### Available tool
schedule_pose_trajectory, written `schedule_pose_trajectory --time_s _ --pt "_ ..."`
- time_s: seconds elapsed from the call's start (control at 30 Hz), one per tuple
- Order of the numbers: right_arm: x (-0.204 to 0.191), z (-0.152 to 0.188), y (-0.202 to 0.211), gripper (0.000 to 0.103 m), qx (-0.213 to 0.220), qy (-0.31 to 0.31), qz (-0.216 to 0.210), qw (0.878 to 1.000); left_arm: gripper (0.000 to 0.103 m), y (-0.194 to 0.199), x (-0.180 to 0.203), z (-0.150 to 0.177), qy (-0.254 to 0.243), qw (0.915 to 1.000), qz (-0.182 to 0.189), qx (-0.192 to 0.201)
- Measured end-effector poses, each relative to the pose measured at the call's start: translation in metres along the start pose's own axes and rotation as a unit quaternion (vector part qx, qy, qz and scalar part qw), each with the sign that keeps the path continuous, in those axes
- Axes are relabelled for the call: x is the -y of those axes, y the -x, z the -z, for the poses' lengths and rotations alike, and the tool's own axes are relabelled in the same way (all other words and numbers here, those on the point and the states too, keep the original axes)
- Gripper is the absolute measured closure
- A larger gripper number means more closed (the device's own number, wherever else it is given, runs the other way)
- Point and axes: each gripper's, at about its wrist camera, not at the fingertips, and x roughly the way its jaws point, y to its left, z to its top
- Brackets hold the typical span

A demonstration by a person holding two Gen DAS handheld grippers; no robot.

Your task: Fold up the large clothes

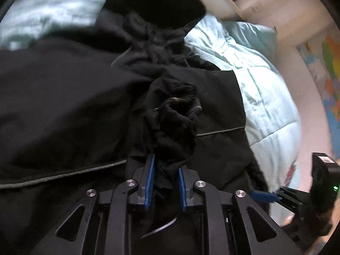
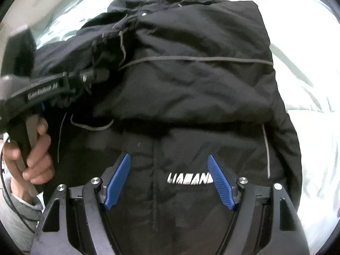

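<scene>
Left wrist: left gripper (image 1: pixel 165 182) clamps black jacket (image 1: pixel 63 106).

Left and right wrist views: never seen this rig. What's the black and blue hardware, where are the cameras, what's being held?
No robot arm here: a person holds a two-finger hand tool in each hand, with a fisheye camera on each looking along its fingers. The left wrist view shows the left gripper with its blue fingers closed on a bunched fold of the black jacket. The right wrist view shows the right gripper open, holding nothing, above the jacket's white logo. At that view's left edge you see the person's hand gripping the left tool's handle. The jacket lies on a pale blue quilt.
</scene>
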Motion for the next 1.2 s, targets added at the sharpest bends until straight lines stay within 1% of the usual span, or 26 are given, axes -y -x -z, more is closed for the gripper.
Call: schedule_pose_trajectory --time_s 0.07,0.1,0.13,0.17,0.2,0.23,0.27,0.37,0.43,0.47,0.53,0.57,0.6,0.63,0.67,0.7,0.73,0.8,0.83,0.87,0.9,0.97,1.03,1.07,1.13,1.2 --pt "0.002 -0.012 0.001 0.025 0.011 0.003 -0.01 1.0 0.077 0.006 0.002 0.001 0.008 0.9999 0.014 -0.005" --pt "0.002 -0.019 0.003 0.025 0.019 0.002 -0.021 1.0 0.067 0.014 0.003 0.003 0.012 0.9995 0.027 -0.011" --pt "0.003 -0.027 0.005 0.025 0.027 0.001 -0.034 0.999 0.052 0.022 0.005 0.005 0.017 0.9987 0.046 -0.015" --pt "0.001 -0.037 0.007 0.025 0.037 -0.001 -0.053 0.998 0.044 0.025 0.011 0.004 0.02 0.9978 0.061 -0.016" --pt "0.0 -0.046 0.009 0.025 0.045 -0.004 -0.07 0.996 0.035 0.038 0.015 0.008 0.021 0.9964 0.082 -0.007" --pt "-0.002 -0.058 0.01 0.025 0.052 -0.006 -0.089 0.995 0.034 0.046 0.017 0.009 0.019 0.9963 0.084 0.0" --pt "-0.003 -0.065 0.01 0.025 0.057 -0.006 -0.101 0.993 0.034 0.059 0.02 0.012 0.015 0.9972 0.073 0.013" --pt "-0.012 -0.085 0.002 0.024 0.067 -0.004 -0.106 0.992 0.034 0.087 0.016 0.019 0.025 0.9981 0.041 0.038" --pt "-0.018 -0.093 -0.01 0.024 0.063 -0.012 -0.11 0.992 0.034 0.105 0.007 0.025 0.044 0.997 0.033 0.054" --pt "-0.018 -0.098 -0.019 0.024 0.057 -0.019 -0.122 0.991 0.034 0.115 0.001 0.028 0.052 0.9961 0.027 0.065" --pt "-0.019 -0.105 -0.035 0.024 0.038 -0.03 -0.144 0.988 0.034 0.136 -0.009 0.032 0.063 0.9938 0.003 0.092" --pt "-0.026 -0.111 -0.047 0.028 0.024 -0.032 -0.162 0.986 0.034 0.146 -0.014 0.035 0.068 0.9918 -0.017 0.107" --pt "-0.03 -0.112 -0.051 0.053 0.019 -0.029 -0.172 0.984 0.034 0.152 -0.018 0.035 0.073 0.99 -0.032 0.116" --pt "-0.037 -0.113 -0.051 0.065 0.019 -0.018 -0.169 0.985 0.034 0.158 -0.023 0.035 0.079 0.9879 -0.045 0.125" --pt "-0.039 -0.112 -0.046 0.067 0.029 -0.009 -0.155 0.987 0.034 0.165 -0.029 0.035 0.088 0.9852 -0.059 0.135" --pt "-0.043 -0.11 -0.034 0.072 0.049 0.004 -0.14 0.989 0.034 0.168 -0.031 0.034 0.094 0.9831 -0.07 0.141" --pt "-0.043 -0.109 -0.022 0.073 0.068 0.013 -0.131 0.989 0.034 0.17 -0.034 0.033 0.097 0.9815 -0.078 0.146" --pt "-0.034 -0.104 0.02 0.074 0.123 0.031 -0.101 0.987 0.034 0.173 -0.034 0.028 0.094 0.9789 -0.094 0.155" --pt "-0.024 -0.102 0.04 0.074 0.148 0.036 -0.078 0.985 0.034 0.17 -0.033 0.024 0.09 0.9786 -0.099 0.156" --pt "-0.014 -0.1 0.053 0.074 0.163 0.037 -0.056 0.984 0.034 0.165 -0.032 0.021 0.086 0.9793 -0.1 0.153" --pt "0.001 -0.098 0.067 0.074 0.178 0.035 -0.022 0.983 0.034 0.158 -0.03 0.018 0.081 0.9802 -0.103 0.148" --pt "0.032 -0.096 0.081 0.074 0.194 0.027 0.035 0.98 0.034 0.138 -0.029 0.013 0.073 0.9825 -0.108 0.134" --pt "0.065 -0.096 0.072 0.074 0.176 0.013 0.056 0.983 0.034 0.11 -0.031 0.009 0.07 0.9856 -0.112 0.105" --pt "0.082 -0.097 0.056 0.073 0.149 0.0 0.056 0.987 0.034 0.089 -0.034 0.008 0.069 0.9868 -0.119 0.085" --pt "0.103 -0.094 0.016 0.074 0.103 -0.007 0.049 0.993 0.034 0.066 -0.037 0.008 0.063 0.9833 -0.156 0.069" --pt "0.109 -0.092 -0.016 0.073 0.082 -0.004 0.05 0.995 0.034 0.058 -0.038 0.009 0.058 0.9793 -0.181 0.069"
